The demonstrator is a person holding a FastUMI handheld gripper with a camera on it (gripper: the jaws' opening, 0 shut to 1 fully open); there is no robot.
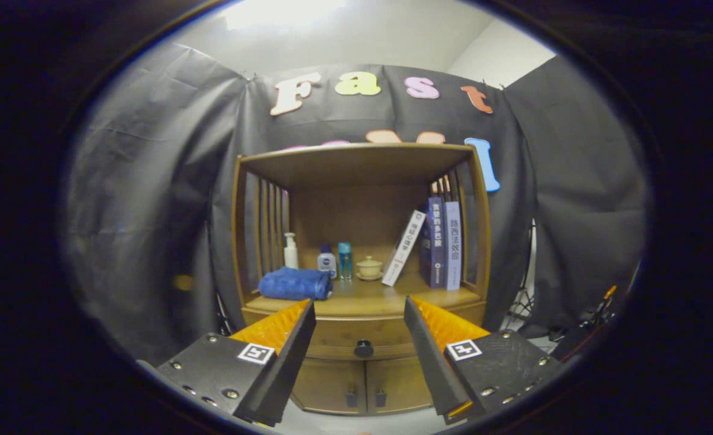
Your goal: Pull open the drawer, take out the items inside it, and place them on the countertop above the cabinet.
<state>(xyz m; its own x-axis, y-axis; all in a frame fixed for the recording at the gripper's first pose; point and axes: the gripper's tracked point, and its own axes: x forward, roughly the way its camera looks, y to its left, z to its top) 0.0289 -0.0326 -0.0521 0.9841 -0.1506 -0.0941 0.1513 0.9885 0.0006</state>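
In the gripper view, the gripper (359, 311) is seen with its two fingers spread wide apart and nothing held between them. Beyond the fingers a wooden cabinet (480, 241) is faced, standing against the dark cloth wall of the booth. The drawer (338, 337) is found just under the countertop (368, 299), fully pushed in, and its round dark knob (364, 348) is framed in the gap between the fingertips, somewhat lower than the tips; no contact with it is made. What lies inside the drawer cannot be told, since the front is closed. Below the drawer, two small doors (365, 383) with dark handles are seen side by side. On the countertop a folded blue towel (295, 284) is laid at the left, and behind it a white pump bottle (290, 251) is stood upright. Beside these, a small white-and-blue bottle (327, 261), a slim blue bottle (345, 260) and a pale lidded cup (369, 267) on a saucer are lined up. At the right, a white book (403, 248) is leaned against two upright books (442, 241).
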